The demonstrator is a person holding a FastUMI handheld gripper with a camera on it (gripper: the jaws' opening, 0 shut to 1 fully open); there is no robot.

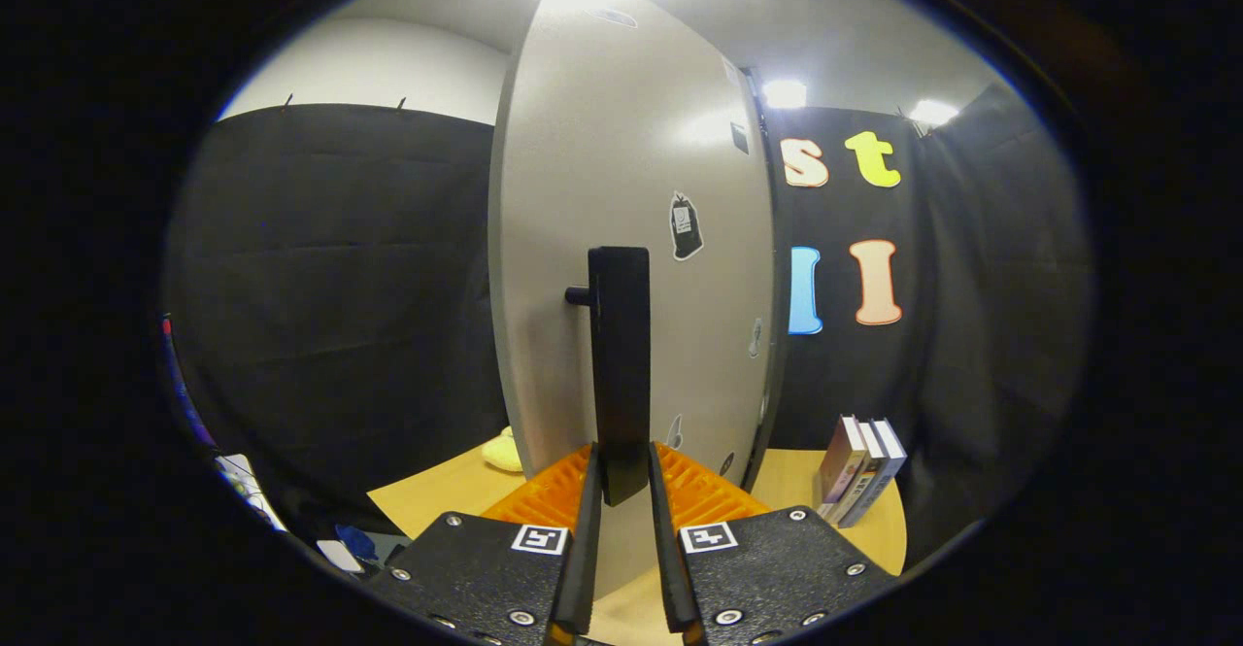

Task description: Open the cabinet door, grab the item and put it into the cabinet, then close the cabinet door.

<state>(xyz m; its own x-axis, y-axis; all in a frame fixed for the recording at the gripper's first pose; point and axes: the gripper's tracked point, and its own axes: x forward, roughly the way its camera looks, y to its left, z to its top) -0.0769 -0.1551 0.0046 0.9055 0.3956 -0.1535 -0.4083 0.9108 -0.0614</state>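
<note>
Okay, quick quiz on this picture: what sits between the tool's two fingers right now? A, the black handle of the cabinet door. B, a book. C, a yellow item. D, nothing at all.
A: the tool has its fingers on either side of the lower end of the black handle on the grey cabinet door; the books stand apart, beyond the door on the table.

cabinet door [631,238] blocks ahead; handle [620,364] fills the jaws' gap.
</note>
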